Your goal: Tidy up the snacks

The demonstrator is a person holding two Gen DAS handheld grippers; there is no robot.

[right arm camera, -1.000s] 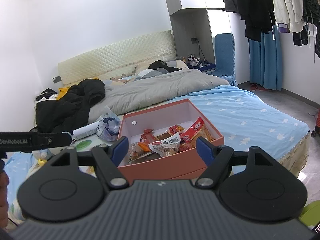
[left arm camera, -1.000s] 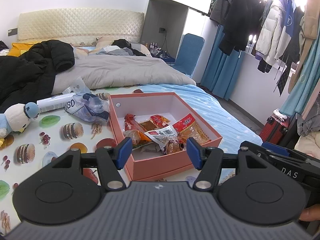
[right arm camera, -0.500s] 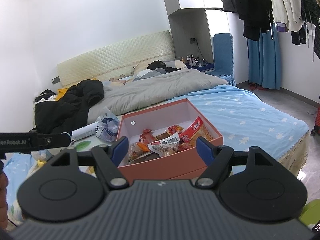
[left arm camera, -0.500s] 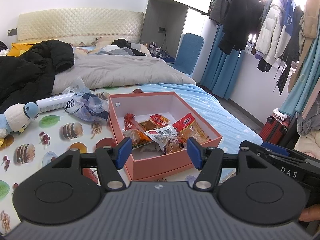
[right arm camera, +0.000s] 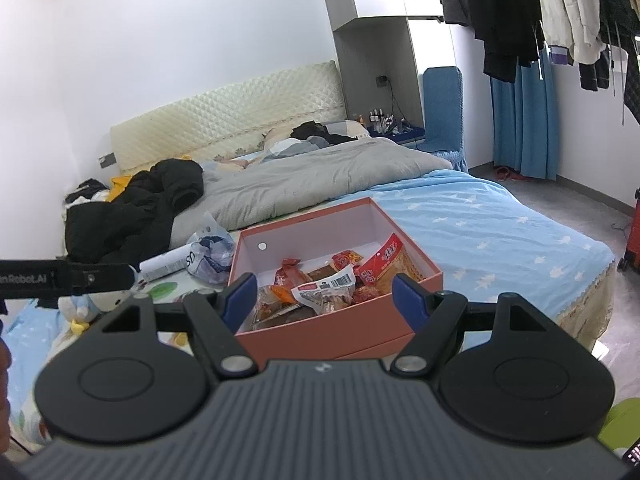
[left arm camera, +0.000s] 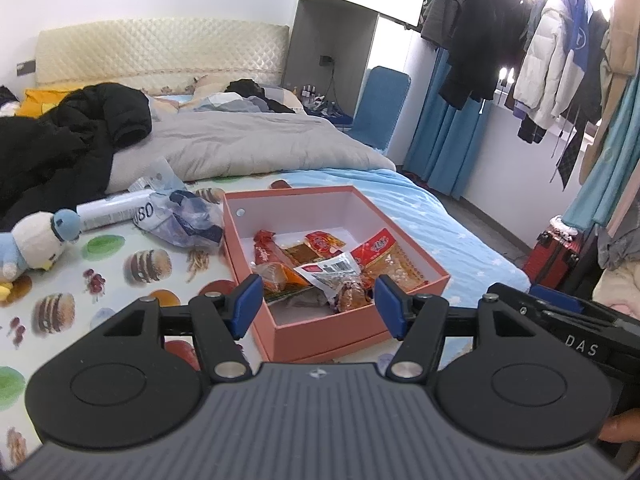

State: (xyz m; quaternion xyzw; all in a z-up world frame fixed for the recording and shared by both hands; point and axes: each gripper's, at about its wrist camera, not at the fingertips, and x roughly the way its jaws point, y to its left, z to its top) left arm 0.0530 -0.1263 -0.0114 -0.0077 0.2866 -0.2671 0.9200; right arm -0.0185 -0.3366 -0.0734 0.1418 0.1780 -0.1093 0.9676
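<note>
A pink open box point(left arm camera: 320, 334) point(right arm camera: 328, 340) sits on the bed and holds several red and orange snack packets point(left arm camera: 320, 264) point(right arm camera: 320, 280). My left gripper point(left arm camera: 318, 304) hangs open in front of the box's near wall, nothing between its blue pads. My right gripper point(right arm camera: 324, 302) is open too, held before the same box from the other side, with its jaws empty. The right gripper's black body point(left arm camera: 580, 336) shows at the right edge of the left wrist view, and the left gripper's body point(right arm camera: 60, 278) shows at the left of the right wrist view.
Left of the box lie a crumpled plastic bag point(left arm camera: 180, 220), a white tube point(left arm camera: 116, 212) and a plush toy point(left arm camera: 32, 244) on a food-print sheet. A black jacket point(left arm camera: 60, 140) and grey duvet point(left arm camera: 248, 144) cover the bed behind. A red suitcase point(left arm camera: 556, 256) stands on the floor.
</note>
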